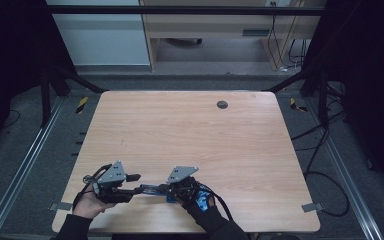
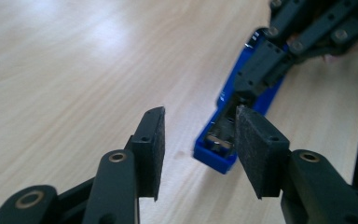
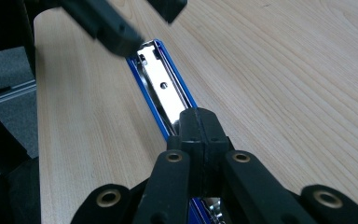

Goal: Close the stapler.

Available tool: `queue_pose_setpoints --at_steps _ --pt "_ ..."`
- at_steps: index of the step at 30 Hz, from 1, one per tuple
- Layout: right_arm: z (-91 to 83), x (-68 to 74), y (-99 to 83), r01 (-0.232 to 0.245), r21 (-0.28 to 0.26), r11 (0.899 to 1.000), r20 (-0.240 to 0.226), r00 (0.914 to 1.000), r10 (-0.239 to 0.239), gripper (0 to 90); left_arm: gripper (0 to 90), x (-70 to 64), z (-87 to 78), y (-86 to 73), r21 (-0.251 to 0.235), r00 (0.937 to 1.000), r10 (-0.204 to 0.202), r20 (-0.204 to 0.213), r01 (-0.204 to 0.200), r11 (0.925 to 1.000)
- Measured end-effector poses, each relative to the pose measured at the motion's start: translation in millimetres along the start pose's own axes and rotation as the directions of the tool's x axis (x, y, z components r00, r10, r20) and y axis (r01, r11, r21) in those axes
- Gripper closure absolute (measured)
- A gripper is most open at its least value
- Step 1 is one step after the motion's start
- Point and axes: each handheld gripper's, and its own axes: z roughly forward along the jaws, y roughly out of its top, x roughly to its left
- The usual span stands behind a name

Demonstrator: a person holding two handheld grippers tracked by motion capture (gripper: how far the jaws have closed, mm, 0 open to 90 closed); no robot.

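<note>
A blue stapler (image 1: 152,189) with a bare metal channel lies flat near the table's front edge (image 2: 223,156) (image 3: 161,84). My right gripper (image 1: 166,189) is shut, jaws pressed together, with the tips resting on the stapler's metal channel (image 3: 200,126) about midway along it. Whether it pinches any part of the stapler is hidden. In the left gripper view the right gripper (image 2: 249,88) comes down onto the stapler from the upper right. My left gripper (image 1: 134,183) is open (image 2: 200,144), its jaws standing either side of the stapler's near end without touching it. In the right gripper view the left gripper (image 3: 142,23) hovers over the stapler's far end.
The wooden table (image 1: 190,130) has a dark round grommet (image 1: 222,104) near its far edge. Both hands are close to the front edge. Cables (image 1: 320,150) lie on the floor to the right, and metal rails (image 1: 25,160) run along both sides.
</note>
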Motion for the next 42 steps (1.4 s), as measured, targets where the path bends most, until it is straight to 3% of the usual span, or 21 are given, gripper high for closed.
queue_pose_setpoints --at_steps 6,11,16,22,23,26,29,36,40,42 --pt "0.1 -0.1 -0.1 0.0 -0.001 1.0 -0.001 1.0 0.0 90.0 55.8 8.8 -11.0 -3.3 -0.066 0.9944 -0.057 -0.089 0.051 0.9965" --pt "-0.1 -0.4 0.0 0.003 -0.002 1.0 -0.003 1.0 -0.003 90.0 60.4 13.7 -12.4 -6.6 -0.087 0.9817 -0.109 -0.156 0.097 0.9915" --pt "-0.2 -0.6 0.0 0.001 -0.004 1.0 -0.004 1.0 -0.001 90.0 66.3 16.4 -11.2 -11.7 -0.104 0.9628 -0.157 -0.22 0.137 0.9851" --pt "-1.7 -0.7 0.2 -0.002 -0.004 1.0 -0.003 1.0 0.002 90.0 72.1 18.2 -8.9 -20.6 -0.118 0.934 -0.205 -0.293 0.178 0.9771" --pt "-1.9 -0.8 0.2 -0.001 -0.006 1.0 -0.004 1.0 0.001 90.0 72.3 17.9 -7.9 -22.3 -0.121 0.9269 -0.215 -0.308 0.186 0.9751" --pt "-2.6 -1.2 0.5 0.0 -0.008 1.0 -0.004 1.0 0.0 90.0 72.8 18.6 -5.5 -25.5 -0.112 0.9169 -0.225 -0.33 0.198 0.9737" --pt "-2.9 -0.9 0.5 -0.003 -0.009 1.0 -0.002 1.0 0.003 90.0 72.8 18.6 -3.4 -27.6 -0.109 0.912 -0.234 -0.337 0.21 0.9717" --pt "-6.8 -2.1 0.6 -0.008 -0.017 1.0 -0.005 1.0 0.007 90.0 72.2 19.5 -1.4 -31.9 -0.096 0.9108 -0.237 -0.338 0.217 0.9713" --pt "-9.1 -2.9 0.8 -0.008 -0.019 1.0 -0.006 0.9999 0.008 90.0 74.0 20.0 -1.3 -32.9 -0.099 0.9064 -0.243 -0.346 0.222 0.97" --pt "-10.7 -3.6 0.6 -0.008 -0.023 1.0 -0.008 0.9999 0.008 90.0 74.2 19.8 -0.4 -33.5 -0.099 0.9083 -0.247 -0.337 0.227 0.9689"
